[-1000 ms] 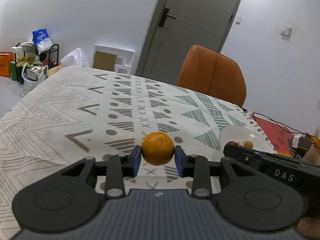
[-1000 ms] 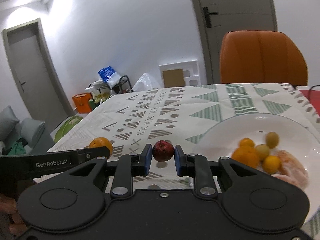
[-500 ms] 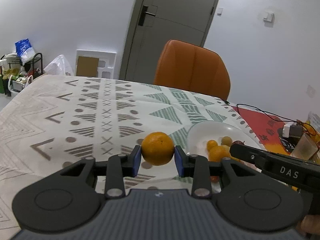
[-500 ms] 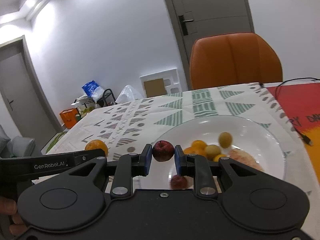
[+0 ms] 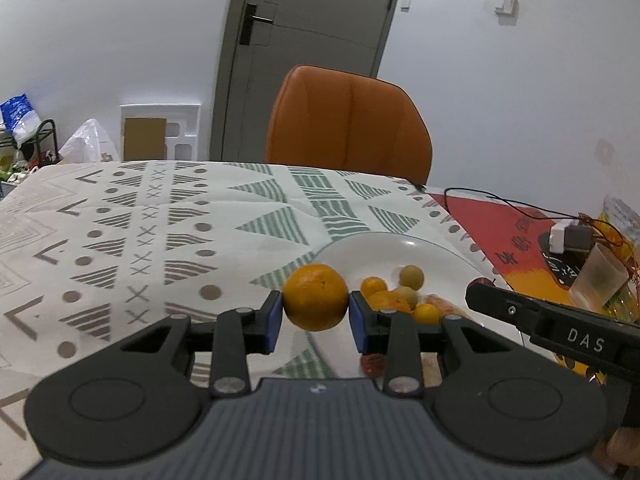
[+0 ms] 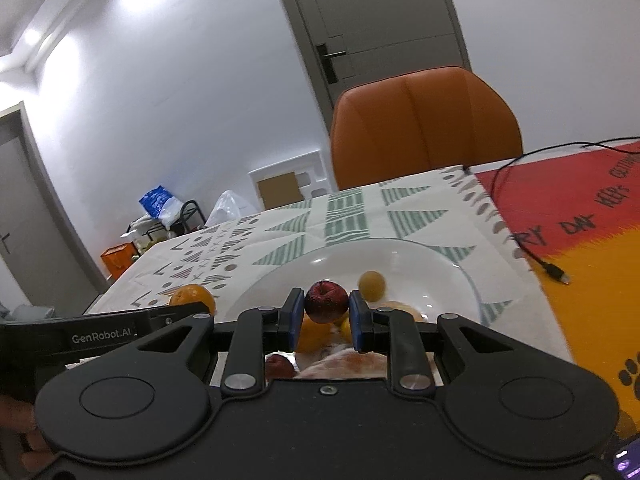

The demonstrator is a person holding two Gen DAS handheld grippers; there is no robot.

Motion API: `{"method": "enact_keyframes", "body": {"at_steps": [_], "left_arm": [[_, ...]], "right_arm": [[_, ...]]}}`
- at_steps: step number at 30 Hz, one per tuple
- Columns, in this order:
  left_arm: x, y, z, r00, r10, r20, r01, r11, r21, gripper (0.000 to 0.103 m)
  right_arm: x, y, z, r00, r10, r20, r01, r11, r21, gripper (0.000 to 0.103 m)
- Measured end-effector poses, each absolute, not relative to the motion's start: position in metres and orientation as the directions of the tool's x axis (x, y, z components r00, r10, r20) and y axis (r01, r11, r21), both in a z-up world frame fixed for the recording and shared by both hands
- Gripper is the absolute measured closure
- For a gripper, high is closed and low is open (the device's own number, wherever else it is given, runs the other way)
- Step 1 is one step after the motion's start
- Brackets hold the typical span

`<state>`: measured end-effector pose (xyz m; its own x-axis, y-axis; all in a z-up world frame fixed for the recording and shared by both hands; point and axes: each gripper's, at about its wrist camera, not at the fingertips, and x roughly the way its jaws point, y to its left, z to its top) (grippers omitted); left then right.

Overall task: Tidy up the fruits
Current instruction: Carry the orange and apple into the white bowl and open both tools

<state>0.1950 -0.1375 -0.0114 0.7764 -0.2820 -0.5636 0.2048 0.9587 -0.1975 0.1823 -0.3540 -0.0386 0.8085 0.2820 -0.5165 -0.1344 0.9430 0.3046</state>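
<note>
My left gripper [image 5: 316,316] is shut on an orange [image 5: 315,302] and holds it above the left rim of the white plate [image 5: 400,246]. My right gripper [image 6: 322,316] is shut on a small dark red fruit [image 6: 326,301] and holds it over the plate [image 6: 400,256]. The plate holds several small orange and yellow-green fruits [image 5: 412,277], and another small red fruit [image 6: 279,365] lies near its front, partly hidden by the gripper. The orange also shows in the right wrist view [image 6: 192,297], with the left gripper body below it.
The table has a patterned cloth [image 5: 160,220]. An orange chair [image 5: 348,120] stands behind it. At the right lie a red and orange mat [image 6: 580,216], a black cable [image 6: 532,256], a plastic cup [image 5: 598,280] and a small box [image 5: 570,238].
Both grippers have moved right and forward toward the plate with their fruit. The red fruit is now over the plate, the orange at its left rim.
</note>
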Motion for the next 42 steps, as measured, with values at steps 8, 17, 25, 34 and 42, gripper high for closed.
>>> {"method": "enact_keyframes", "body": {"at_steps": [8,17,25,34,42], "left_arm": [[0.207,-0.163,-0.017,0.758,-0.306,-0.577,0.242,0.952,-0.186,0.069],[0.214,-0.179,-0.022,0.746,-0.314,-0.588,0.265,0.949,-0.17,0.069],[0.211,-0.177,-0.018,0.764,-0.289,-0.578,0.248,0.957,-0.151,0.066],[0.205,-0.161,-0.016,0.772,-0.275,-0.573,0.224,0.961,-0.159,0.066],[0.202,-0.136,-0.013,0.784,-0.245,-0.57,0.18,0.969,-0.169,0.064]], "right_arm": [[0.181,-0.376,-0.044,0.817,0.256,-0.518,-0.093,0.943,0.319,0.081],[0.183,-0.388,-0.047,0.821,0.242,-0.517,-0.07,0.942,0.329,0.081],[0.182,-0.397,-0.049,0.828,0.223,-0.514,-0.047,0.942,0.332,0.081],[0.184,-0.4,-0.051,0.827,0.21,-0.521,-0.032,0.944,0.329,0.081],[0.195,-0.382,-0.045,0.824,0.23,-0.518,-0.072,0.949,0.308,0.081]]}}
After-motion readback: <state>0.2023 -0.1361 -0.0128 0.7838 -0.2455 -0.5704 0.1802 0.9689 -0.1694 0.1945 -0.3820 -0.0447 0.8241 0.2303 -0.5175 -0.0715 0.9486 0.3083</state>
